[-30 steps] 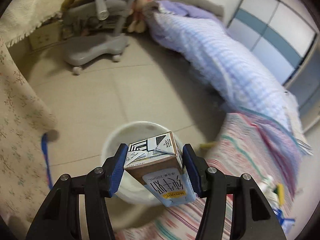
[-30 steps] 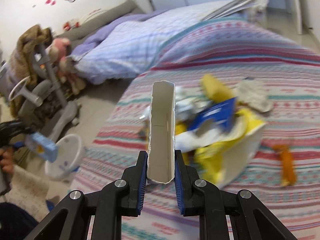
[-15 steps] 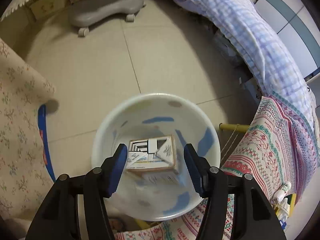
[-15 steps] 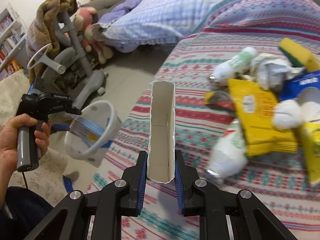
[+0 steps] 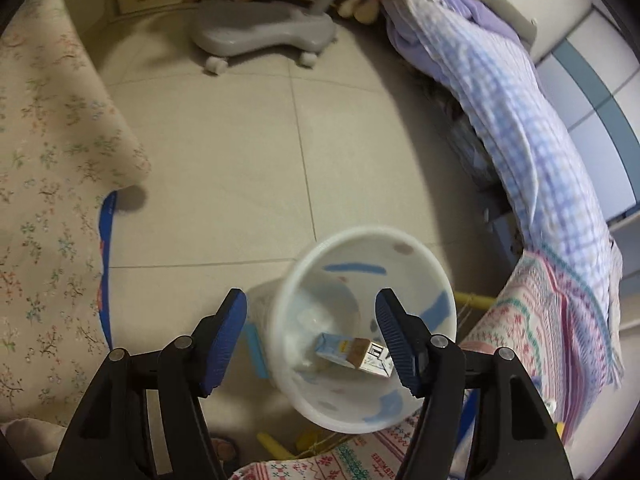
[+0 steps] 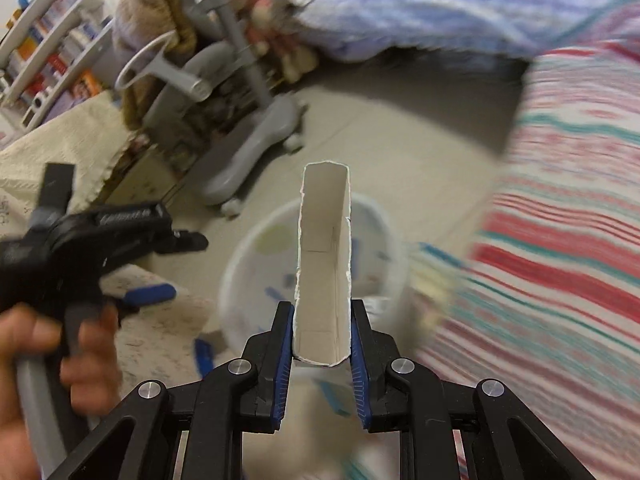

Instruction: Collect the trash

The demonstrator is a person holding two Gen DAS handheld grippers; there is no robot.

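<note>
My left claw (image 5: 310,336) is wide open, nothing between the blue pads (image 5: 226,332), hanging over the bin (image 5: 304,408). The bin is white with blue marks and stands on the tile floor (image 5: 224,152) right at the edge of the striped bed (image 5: 560,312). A milk carton (image 5: 352,354) lies on its side down in the bin, blue end left, folded top right, partly behind my right-hand pad. Floral cloth (image 5: 44,184) on the left, grey chair base (image 5: 264,34) at the far side, checked quilt (image 5: 520,120) draped down on the right.

My right claw (image 6: 322,336) is clamped on a white card sleeve (image 6: 324,264), an open box-like tube standing upright between the pads, both pads pressing its sides near the lower end. In the right wrist view the bin (image 6: 248,276) sits behind the sleeve, blurry, with the bed (image 6: 560,240) to the right. My left hand (image 6: 52,360) shows at the left gripping the handle of the other claw (image 6: 168,264), also blurred. Chair (image 6: 240,128) and a shelf (image 6: 44,56) are in the back
</note>
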